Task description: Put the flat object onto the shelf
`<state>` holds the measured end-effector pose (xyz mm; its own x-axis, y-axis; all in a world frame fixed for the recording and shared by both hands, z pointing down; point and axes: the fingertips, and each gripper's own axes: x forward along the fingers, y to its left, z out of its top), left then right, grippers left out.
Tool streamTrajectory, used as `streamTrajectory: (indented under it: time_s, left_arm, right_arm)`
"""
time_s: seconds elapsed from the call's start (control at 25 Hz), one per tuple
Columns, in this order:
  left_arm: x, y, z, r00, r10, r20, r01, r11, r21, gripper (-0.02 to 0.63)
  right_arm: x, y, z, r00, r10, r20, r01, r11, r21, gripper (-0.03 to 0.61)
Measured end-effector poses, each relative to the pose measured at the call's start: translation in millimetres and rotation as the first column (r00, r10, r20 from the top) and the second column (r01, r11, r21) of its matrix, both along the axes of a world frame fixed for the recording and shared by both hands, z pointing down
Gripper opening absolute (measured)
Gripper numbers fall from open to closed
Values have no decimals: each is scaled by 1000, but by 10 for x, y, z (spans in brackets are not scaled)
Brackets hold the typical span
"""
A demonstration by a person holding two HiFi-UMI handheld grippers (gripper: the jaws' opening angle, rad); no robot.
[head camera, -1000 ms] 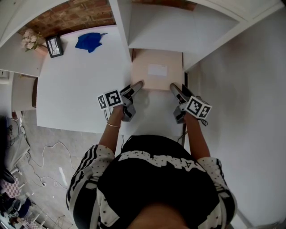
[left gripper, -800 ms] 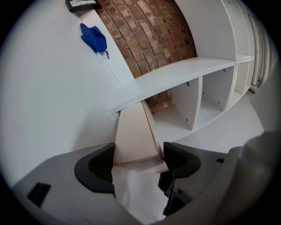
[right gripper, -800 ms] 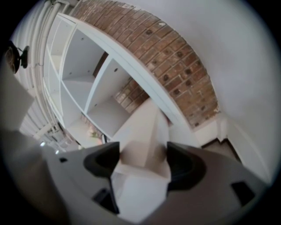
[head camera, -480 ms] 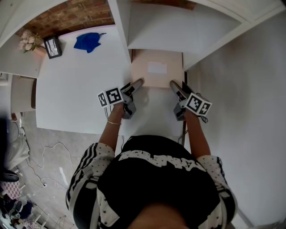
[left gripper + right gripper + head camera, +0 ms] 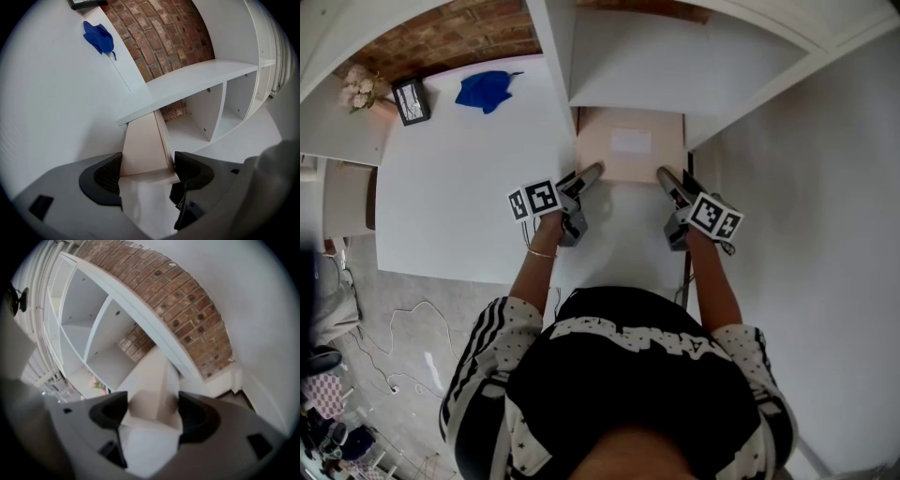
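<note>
Now | left tongs (image 5: pixel 596 171), right tongs (image 5: pixel 662 175) grip flat box (image 5: pixel 614 161) (partly under shelf (image 5: pixel 675 66))

The head camera looks steeply down from above the person, with the flat box (image 5: pixel 628 145) well below it and the white surface (image 5: pixel 459 178) left of the box. The camera on the left hand-held gripper (image 5: pixel 592 172) sits very close to the box's near left corner and faces along the box, under the shelf (image 5: pixel 187 86). The camera on the right hand-held gripper (image 5: pixel 664 176) does the same at the box's near right corner. All three views share the box and the shelf.
</note>
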<state>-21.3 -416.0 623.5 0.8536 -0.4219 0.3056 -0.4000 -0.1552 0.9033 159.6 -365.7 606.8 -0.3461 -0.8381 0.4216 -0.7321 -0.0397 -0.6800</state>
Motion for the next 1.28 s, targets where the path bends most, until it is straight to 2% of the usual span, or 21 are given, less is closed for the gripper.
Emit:
streamTrajectory:
  time_s: [0.32, 0.72, 1.04, 1.16, 1.24, 1.28]
  left_arm:
    - [33, -2, 21, 1000, 11, 11, -11, 1000, -13, 371]
    - [-7, 142, 64, 999, 52, 12, -51, 997, -65, 371]
    - [-159, 217, 83, 996, 36, 78, -32, 999, -42, 371]
    - [-242, 262, 38, 994, 14, 107, -13, 1000, -8, 371]
    - [-313, 260, -28, 994, -3, 113, 0, 1000, 27, 371]
    - [-338, 263, -69, 994, -9, 108, 3, 999, 47, 371]
  right_arm:
    - [15, -26, 36, 1000, -13, -17, 13, 1000, 1, 353]
    - [62, 74, 35, 1000, -27, -15, 27, 1000, 2, 354]
    - [185, 139, -54, 999, 32, -12, -32, 999, 36, 353]
    - [215, 173, -119, 999, 47, -11, -47, 997, 66, 352]
    - [193, 182, -182, 999, 42, -20, -40, 995, 91, 321]
    - [186, 193, -218, 999, 42, -23, -40, 994, 103, 271]
